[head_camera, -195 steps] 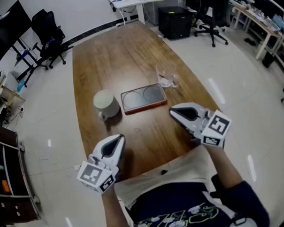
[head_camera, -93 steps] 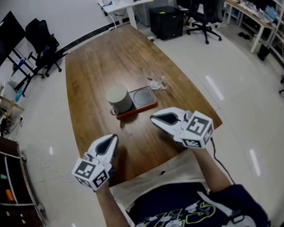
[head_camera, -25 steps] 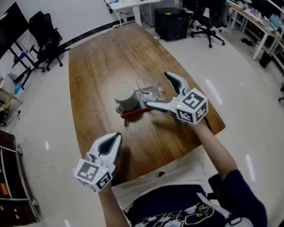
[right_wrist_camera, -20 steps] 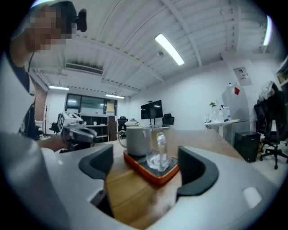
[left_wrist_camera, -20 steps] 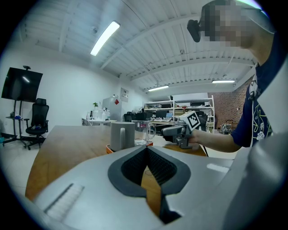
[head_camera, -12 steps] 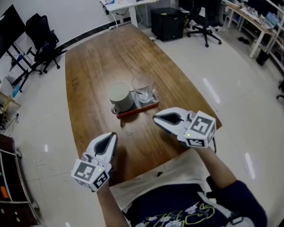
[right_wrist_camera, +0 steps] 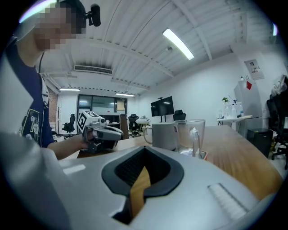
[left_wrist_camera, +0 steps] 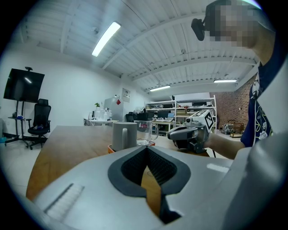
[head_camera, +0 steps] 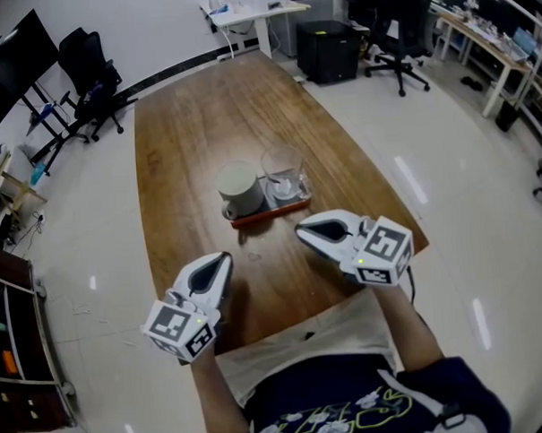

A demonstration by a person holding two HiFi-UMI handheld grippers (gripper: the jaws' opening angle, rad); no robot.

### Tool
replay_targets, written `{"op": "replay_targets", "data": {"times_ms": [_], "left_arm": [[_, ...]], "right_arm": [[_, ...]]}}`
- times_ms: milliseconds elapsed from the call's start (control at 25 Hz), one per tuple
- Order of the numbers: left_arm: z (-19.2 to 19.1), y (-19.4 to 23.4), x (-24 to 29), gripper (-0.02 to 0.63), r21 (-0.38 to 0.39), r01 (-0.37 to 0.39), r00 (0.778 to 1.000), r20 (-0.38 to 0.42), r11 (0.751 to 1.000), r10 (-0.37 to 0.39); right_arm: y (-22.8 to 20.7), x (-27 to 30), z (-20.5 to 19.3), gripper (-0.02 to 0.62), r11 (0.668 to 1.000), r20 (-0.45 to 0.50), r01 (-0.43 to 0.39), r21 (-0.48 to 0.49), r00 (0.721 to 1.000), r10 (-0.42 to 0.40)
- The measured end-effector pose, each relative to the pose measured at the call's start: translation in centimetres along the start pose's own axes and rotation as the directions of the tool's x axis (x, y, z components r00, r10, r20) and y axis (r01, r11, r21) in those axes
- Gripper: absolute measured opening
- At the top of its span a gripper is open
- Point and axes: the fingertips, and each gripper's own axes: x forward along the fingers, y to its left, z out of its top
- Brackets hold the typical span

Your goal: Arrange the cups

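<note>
A pale grey mug and a clear glass cup stand side by side on a dark tray with an orange rim, in the middle of the wooden table. My left gripper rests shut and empty near the table's front edge, left of the tray. To the tray's right, my right gripper is shut too, holding nothing, a short way from the glass. The left gripper view shows the mug, the glass and the right gripper ahead. The right gripper view shows the mug and the glass.
The table's front edge lies just below both grippers, against the person's body. Office chairs, a black cabinet, a white desk and a wall screen stand on the floor around the table.
The right gripper, open beside the glass on the tray a second ago, has drawn back towards the person and shut empty. The glass stays on the tray. The left gripper has not moved.
</note>
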Motion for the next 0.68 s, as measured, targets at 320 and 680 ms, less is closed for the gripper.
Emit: {"op": "replay_targets", "data": {"times_ms": [320, 680], "left_arm": [[-0.26, 0.07, -0.06, 0.001, 0.004, -0.002, 1.000, -0.001, 1.000, 0.002], [-0.04, 0.14, -0.10, 0.000, -0.009, -0.012, 1.000, 0.004, 1.000, 0.012]], "right_arm": [[-0.07, 0.04, -0.36, 0.000, 1.000, -0.014, -0.009, -0.003, 1.000, 0.009], [-0.04, 0.25, -0.35, 0.000, 1.000, -0.010, -0.008, -0.002, 1.000, 0.008]]}}
